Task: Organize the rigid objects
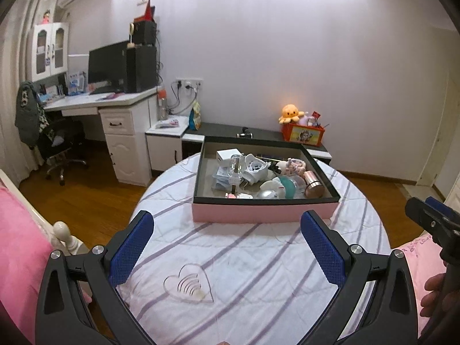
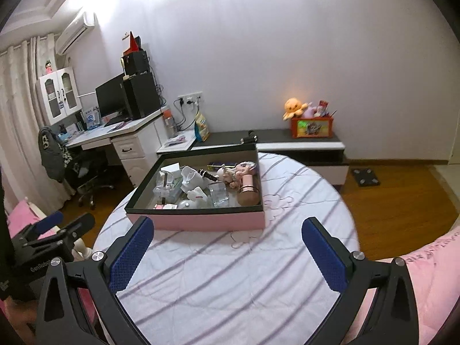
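Left wrist view: left gripper (image 1: 227,251) held low over striped bed cover (image 1: 258,258), jaws wide apart, empty; clear heart piece (image 1: 188,287) flat between fingers, tip toward lower right | Right wrist view: right gripper (image 2: 227,254) spread, empty; pink box (image 2: 198,221) ahead on the bed cover, long side crosswise.

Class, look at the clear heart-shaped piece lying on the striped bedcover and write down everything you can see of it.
The clear heart-shaped piece looks like transparent acrylic, with a glossy edge outlining the heart. Several curved slots are cut through its middle, nested like arcs. It lies flat on the white bedcover with purple stripes, point toward the lower right, and the stripes show through it. It sits alone between the open fingers of the left gripper, nearer than the pink box. Nothing but the cover touches it.
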